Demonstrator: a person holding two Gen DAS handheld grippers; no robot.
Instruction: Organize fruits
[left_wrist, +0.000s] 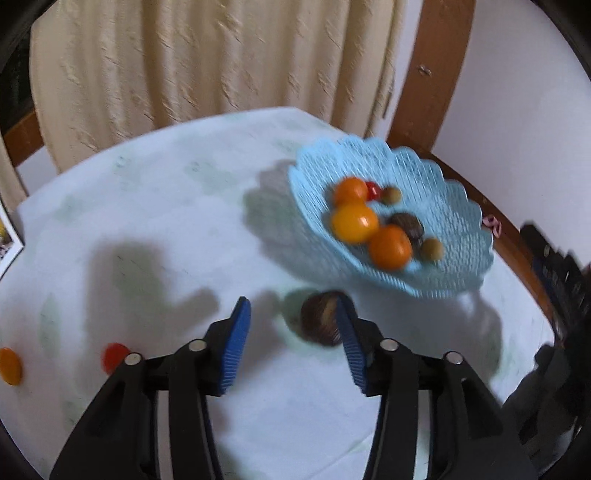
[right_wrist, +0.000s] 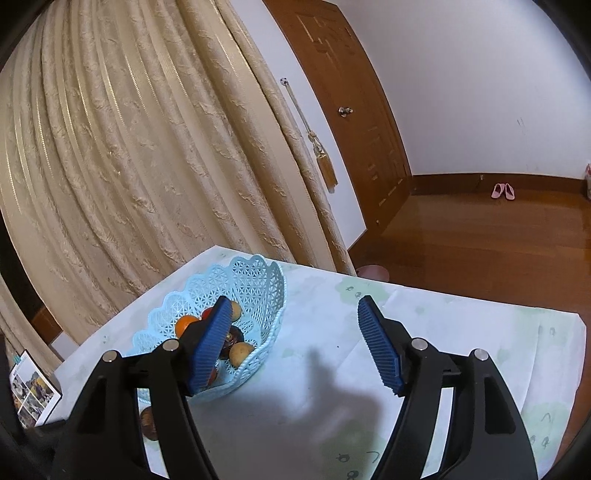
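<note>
A light blue lattice basket (left_wrist: 454, 221) stands on the table at the right and holds several orange, red, brown and olive fruits. A dark brown fruit (left_wrist: 319, 323) lies on the cloth just in front of it, against the right blue pad of my left gripper (left_wrist: 291, 314), which is open and empty. A red fruit (left_wrist: 114, 354) and an orange fruit (left_wrist: 10, 365) lie at the left. My right gripper (right_wrist: 291, 314) is open and empty above the table, with the basket (right_wrist: 255, 284) behind its left finger and the brown fruit (right_wrist: 147, 422) low at the left.
The table is covered by a pale patterned cloth (left_wrist: 166, 221). A cream curtain (right_wrist: 129, 147) hangs behind it. A photo booklet (right_wrist: 33, 391) lies at the table's left edge. A wooden door (right_wrist: 354, 110) and wooden floor are at the right.
</note>
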